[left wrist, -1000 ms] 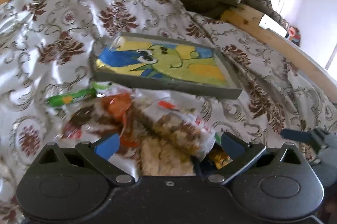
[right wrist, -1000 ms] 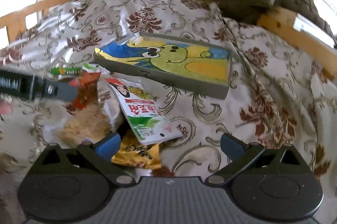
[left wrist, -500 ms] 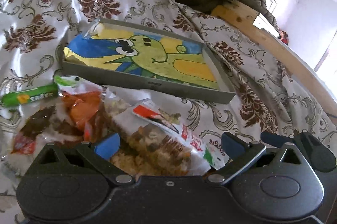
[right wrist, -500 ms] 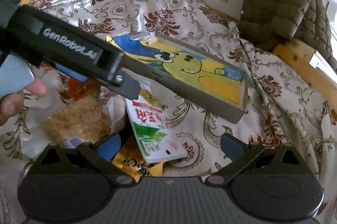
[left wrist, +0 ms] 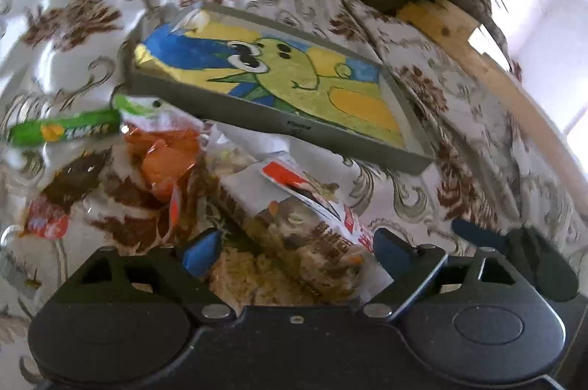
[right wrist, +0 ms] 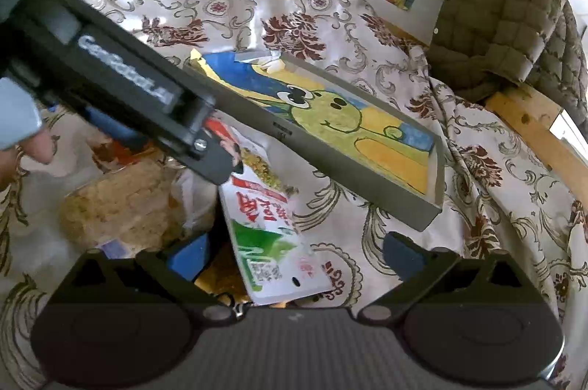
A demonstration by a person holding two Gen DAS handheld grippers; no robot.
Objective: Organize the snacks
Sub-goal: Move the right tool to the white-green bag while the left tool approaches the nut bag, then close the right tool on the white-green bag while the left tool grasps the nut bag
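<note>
A pile of snack packets lies on the bed in front of a grey tray [left wrist: 294, 129] with a cartoon picture inside. My left gripper [left wrist: 294, 248] is open, its fingers either side of a clear packet of mixed cereal bars [left wrist: 305, 235]. An orange packet [left wrist: 165, 162] and a green candy tube [left wrist: 62, 131] lie to the left. My right gripper [right wrist: 297, 252] is open over a white, red and green packet [right wrist: 268, 228] and a gold packet [right wrist: 220, 280]. The tray [right wrist: 330, 166] lies just beyond. The left gripper body [right wrist: 121, 85] crosses the right wrist view.
A floral satin bedspread [left wrist: 73, 4] covers the bed. A wooden bed frame [left wrist: 477, 59] runs along the right. An olive quilted jacket [right wrist: 496, 22] hangs at the back. A bag of puffed rice cakes [right wrist: 121, 202] lies left of the right gripper.
Both grippers have moved forward and lower into the snack pile. The left gripper now fills more of the right wrist view. Both stay open.
</note>
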